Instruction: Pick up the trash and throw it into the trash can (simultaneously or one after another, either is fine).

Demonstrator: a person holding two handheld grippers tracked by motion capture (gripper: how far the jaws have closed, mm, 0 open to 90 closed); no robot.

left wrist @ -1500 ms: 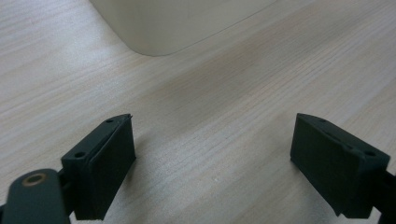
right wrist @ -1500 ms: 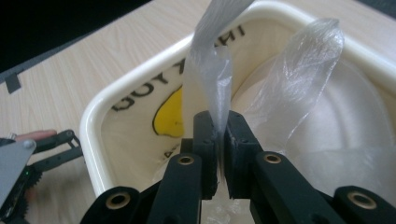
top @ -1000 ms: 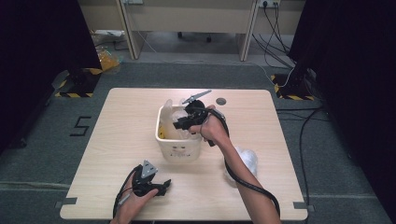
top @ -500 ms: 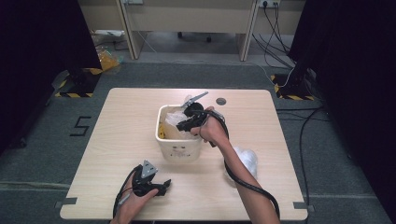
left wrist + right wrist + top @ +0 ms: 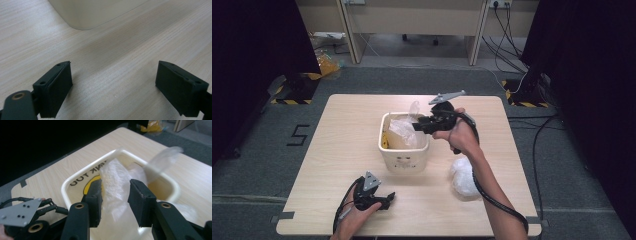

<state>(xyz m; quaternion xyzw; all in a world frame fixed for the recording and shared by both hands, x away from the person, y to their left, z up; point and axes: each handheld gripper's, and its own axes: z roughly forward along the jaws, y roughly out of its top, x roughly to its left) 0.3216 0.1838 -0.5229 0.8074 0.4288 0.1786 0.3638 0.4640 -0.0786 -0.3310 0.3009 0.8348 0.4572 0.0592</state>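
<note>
A cream bin [image 5: 404, 157] stands mid-table with crumpled clear plastic [image 5: 401, 133] inside it. My right gripper [image 5: 417, 125] hovers over the bin's right rim, pointing left. In the right gripper view its jaws [image 5: 116, 183] have just been opening and stand apart. The plastic [image 5: 115, 195] fills the gap between them, and I see no pad pressing on it. A flap of the plastic [image 5: 162, 157] sticks up, blurred. My left gripper [image 5: 388, 199] rests on the table in front of the bin, open and empty [image 5: 115, 67], facing the bin's wall [image 5: 95, 12].
A white crumpled bag [image 5: 464, 177] lies on the table right of the bin, under my right forearm. The wooden table [image 5: 347, 130] has bare surface to the left and behind. Cables trail on the grey floor [image 5: 562, 150] to the right.
My right gripper has lifted and drawn back to the right from inside the bin. A flap of plastic now stands up at the bin's back. The left gripper has stayed put.
</note>
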